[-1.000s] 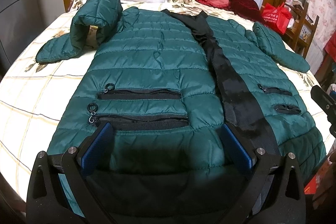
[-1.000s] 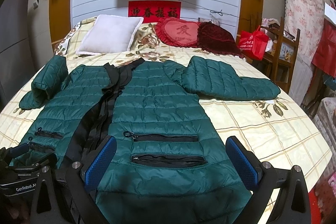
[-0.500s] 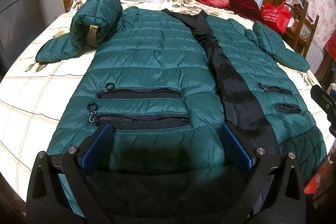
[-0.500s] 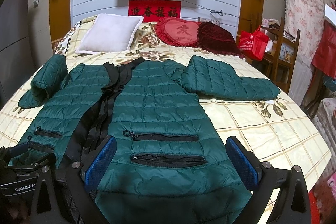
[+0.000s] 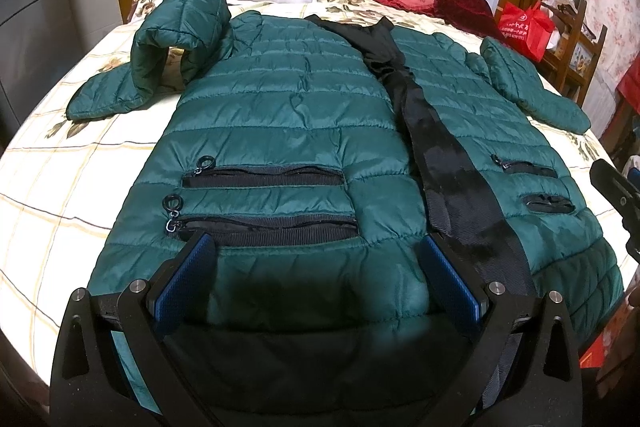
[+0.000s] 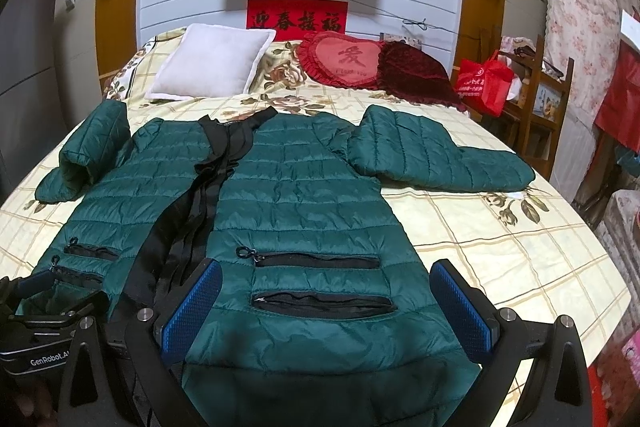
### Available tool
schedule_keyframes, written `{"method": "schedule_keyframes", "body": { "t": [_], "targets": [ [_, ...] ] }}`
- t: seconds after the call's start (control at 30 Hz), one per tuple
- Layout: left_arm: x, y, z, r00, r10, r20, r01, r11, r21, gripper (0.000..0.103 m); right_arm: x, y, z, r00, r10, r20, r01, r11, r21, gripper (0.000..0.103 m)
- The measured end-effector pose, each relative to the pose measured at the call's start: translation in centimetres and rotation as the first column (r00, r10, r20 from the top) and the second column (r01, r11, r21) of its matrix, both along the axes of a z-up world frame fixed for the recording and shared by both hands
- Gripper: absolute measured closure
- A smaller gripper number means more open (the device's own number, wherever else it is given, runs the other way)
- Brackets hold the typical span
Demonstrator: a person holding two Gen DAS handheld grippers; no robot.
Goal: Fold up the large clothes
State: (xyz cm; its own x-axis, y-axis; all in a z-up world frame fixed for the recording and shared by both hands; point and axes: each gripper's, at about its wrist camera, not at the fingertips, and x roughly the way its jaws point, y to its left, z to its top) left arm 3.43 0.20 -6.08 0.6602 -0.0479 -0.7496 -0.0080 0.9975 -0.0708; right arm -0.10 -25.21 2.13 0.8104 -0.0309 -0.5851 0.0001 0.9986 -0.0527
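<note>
Your left gripper hovers over the hem of the green puffer jacket, left of its black front placket, fingers spread wide and holding nothing. The jacket lies flat, front up, on the bed. Your right gripper hovers right of the placket, likewise wide open and empty.

The left gripper has a black frame with two wide arms, and each arm carries a flat blue pad with a fine dotted texture. Round silver screws sit on the joints. The right gripper looks the same — in its view, the other tool's black body shows white letters "GenRobot.AI".
</note>
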Motion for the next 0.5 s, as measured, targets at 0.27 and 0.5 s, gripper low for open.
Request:
{"method": "schedule_keyframes", "body": {
  "t": [0.27,0.5],
  "targets": [
    [0.0,-0.06,-0.04,1.0,-0.001,-0.001,0.001,1.0,0.003,0.0,-0.16,0.08,0.07,1.0,-0.001,0.01,0.001,1.0,0.007,0.0],
    [-0.04,-0.11,-0.17,1.0,-0.001,-0.004,0.001,1.0,0.004,0.0,-0.91,-0.39,0.59,0.999,0.039,0.037,-0.041,0.997,0.059,0.0]
  ]
}}
